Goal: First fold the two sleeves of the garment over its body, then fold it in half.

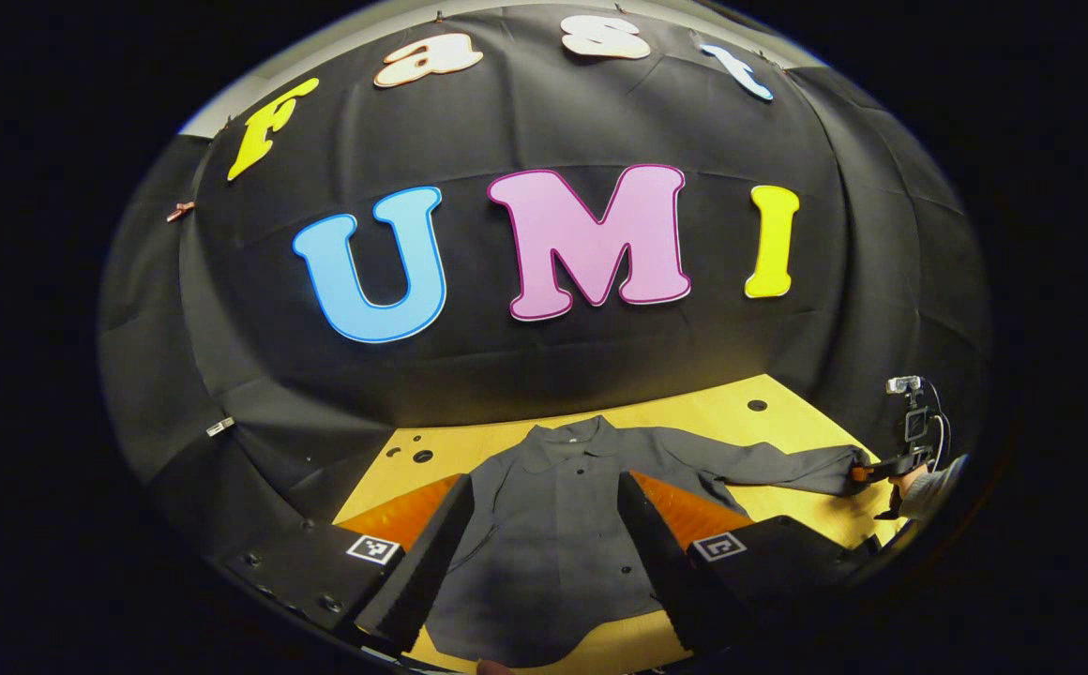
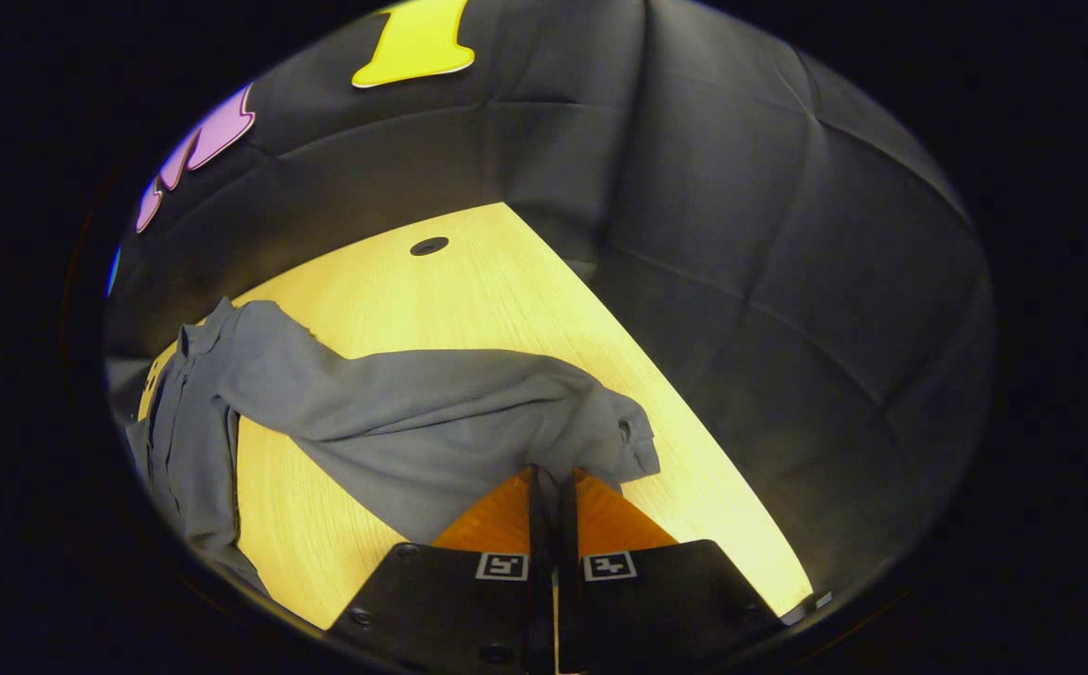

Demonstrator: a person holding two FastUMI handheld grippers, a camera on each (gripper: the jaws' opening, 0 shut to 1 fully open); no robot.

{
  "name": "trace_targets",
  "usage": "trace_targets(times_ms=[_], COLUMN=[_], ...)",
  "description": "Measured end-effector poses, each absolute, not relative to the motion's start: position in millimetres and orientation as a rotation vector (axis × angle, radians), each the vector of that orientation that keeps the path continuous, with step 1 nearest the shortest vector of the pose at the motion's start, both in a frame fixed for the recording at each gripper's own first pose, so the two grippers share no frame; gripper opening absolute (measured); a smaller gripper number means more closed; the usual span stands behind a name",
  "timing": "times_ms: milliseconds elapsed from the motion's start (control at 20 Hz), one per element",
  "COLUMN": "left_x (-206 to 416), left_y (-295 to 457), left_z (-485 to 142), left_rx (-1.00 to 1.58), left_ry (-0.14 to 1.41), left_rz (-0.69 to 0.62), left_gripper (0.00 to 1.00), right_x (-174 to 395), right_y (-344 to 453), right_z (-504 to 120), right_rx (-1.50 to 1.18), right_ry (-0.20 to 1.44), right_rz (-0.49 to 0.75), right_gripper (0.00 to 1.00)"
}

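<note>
A dark grey button-up shirt (image 1: 553, 497) lies flat on the wooden table (image 1: 713, 412), collar toward the wall. In the left gripper view my left gripper (image 1: 544, 562) hovers open above the shirt's body, fingers wide apart with cloth showing between them. The shirt's sleeve (image 1: 769, 464) stretches out to the right, where my right gripper (image 1: 868, 472) pinches its cuff. In the right gripper view that sleeve (image 2: 431, 412) runs from the body at left to the cuff (image 2: 633, 441), and my right gripper (image 2: 551, 483) is shut on the sleeve's edge near the cuff.
The table has small round holes (image 1: 757, 405) near its back edge and one (image 2: 429, 246) in the right gripper view. A small camera on a stand (image 1: 914, 417) stands at the table's right end. Black cloth walls close the booth on all sides.
</note>
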State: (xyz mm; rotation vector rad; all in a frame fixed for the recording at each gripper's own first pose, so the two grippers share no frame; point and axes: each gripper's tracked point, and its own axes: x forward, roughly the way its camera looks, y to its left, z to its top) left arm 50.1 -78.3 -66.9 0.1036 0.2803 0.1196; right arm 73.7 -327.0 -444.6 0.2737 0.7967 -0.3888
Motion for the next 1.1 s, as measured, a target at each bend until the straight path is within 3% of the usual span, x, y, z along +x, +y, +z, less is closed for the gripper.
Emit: trace_targets(times_ms=[250, 600, 850, 1100], left_x=[35.5, 20.9, 9.4, -4.3], left_y=[-47.8, 6.8, 66.2, 137.8], left_z=[-64.5, -65.1, -74.4, -94.8], left_rx=[0.104, 0.058, 0.026, 0.006], left_ry=[0.251, 0.192, 0.174, 0.187], left_rz=[0.080, 0.012, 0.001, 0.046], left_gripper=[0.98, 0.97, 0.97, 0.97], right_x=[70.7, 69.7, 89.6, 126.4], right_y=[-304.3, -244.3, -146.0, -25.8], right_z=[-380.1, -236.0, -144.8, -124.0], right_rx=[0.286, 0.250, 0.159, 0.150], right_ry=[0.659, 0.382, 0.246, 0.226], right_rz=[-0.403, -0.379, -0.253, -0.114], right_gripper=[0.07, 0.06, 0.06, 0.06])
